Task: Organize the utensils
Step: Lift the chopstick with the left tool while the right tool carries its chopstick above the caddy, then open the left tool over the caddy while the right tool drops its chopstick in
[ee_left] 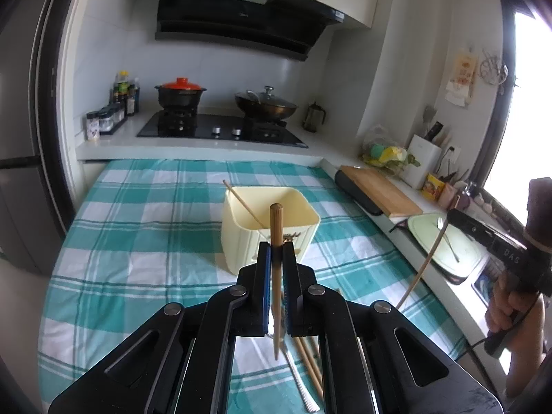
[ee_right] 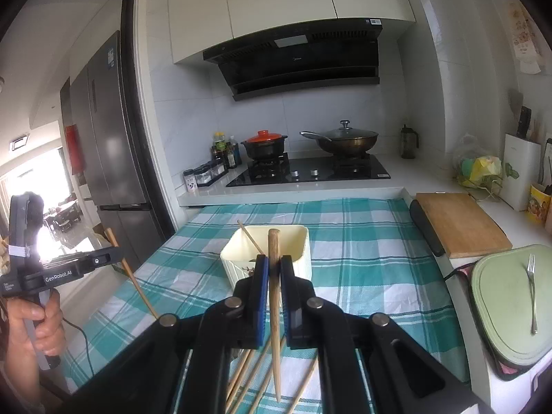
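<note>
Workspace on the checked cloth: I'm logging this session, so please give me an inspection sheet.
Surface: teal-and-white checked tablecloth, smooth.
Job's things: cream plastic utensil holder upright, one thin wooden stick leaning inside; loose wooden chopsticks lying on the cloth near the camera.
Clutter: steel fork on a pale green lid; wooden cutting board.
Grippers: left gripper shut on a wooden chopstick; right gripper shut on a brown wooden chopstick.
Cables: black cord trailing from the left handle.
Surroundings: black gas hob with a red-lidded clay pot and a glass-lidded wok.
</note>
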Demonstrator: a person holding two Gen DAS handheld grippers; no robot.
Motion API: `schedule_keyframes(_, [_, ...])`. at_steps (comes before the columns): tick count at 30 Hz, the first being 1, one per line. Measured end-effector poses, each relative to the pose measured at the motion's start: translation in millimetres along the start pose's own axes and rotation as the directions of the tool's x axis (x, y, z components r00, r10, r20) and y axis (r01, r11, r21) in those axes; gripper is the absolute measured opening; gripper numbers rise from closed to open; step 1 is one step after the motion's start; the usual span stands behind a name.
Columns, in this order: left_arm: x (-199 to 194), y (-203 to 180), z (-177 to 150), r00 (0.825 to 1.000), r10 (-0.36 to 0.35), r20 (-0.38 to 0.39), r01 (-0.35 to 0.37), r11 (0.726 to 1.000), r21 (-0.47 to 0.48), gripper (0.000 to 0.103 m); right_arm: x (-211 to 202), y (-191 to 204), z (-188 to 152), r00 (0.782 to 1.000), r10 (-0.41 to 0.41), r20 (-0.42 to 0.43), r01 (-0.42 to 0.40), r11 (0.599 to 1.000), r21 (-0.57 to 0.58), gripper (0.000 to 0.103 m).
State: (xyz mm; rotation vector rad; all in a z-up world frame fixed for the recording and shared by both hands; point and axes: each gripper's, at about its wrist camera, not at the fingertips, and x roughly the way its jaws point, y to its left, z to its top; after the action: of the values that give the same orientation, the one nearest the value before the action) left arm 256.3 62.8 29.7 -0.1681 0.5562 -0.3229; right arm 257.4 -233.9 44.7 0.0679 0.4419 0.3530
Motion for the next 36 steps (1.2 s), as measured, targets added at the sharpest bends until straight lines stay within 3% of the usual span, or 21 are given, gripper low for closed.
schedule_keyframes(11, [3, 1, 35, 0.999, -0.044, 0.023, 0.044, 0.999, -0.015, 0.004, 15, 6, 28, 1.000, 0.020, 0.007, -0.019, 0.999, -0.034, 0.007])
schedule_keyframes(20, [25, -6, 104, 0.993, -0.046, 0.110, 0.045, 0.999, 0.019, 0.004, 54, 12, 96, 0.996, 0.059, 0.070, -0.056, 0.998, -0.041, 0.007])
schedule_keyframes(28, [85, -4, 139, 0.990, 0.015, 0.142, -0.021, 0.999, 0.035, 0.004, 118, 20, 137, 0.984, 0.053, 0.173, -0.037, 0.995, -0.092, 0.007])
schedule_keyframes(36, [185, 19, 123, 0.997, 0.083, 0.004, -0.083, 0.996, 0.024, 0.004, 225, 6, 105, 0.997, 0.065, 0.034, -0.060, 0.990, -0.129, 0.007])
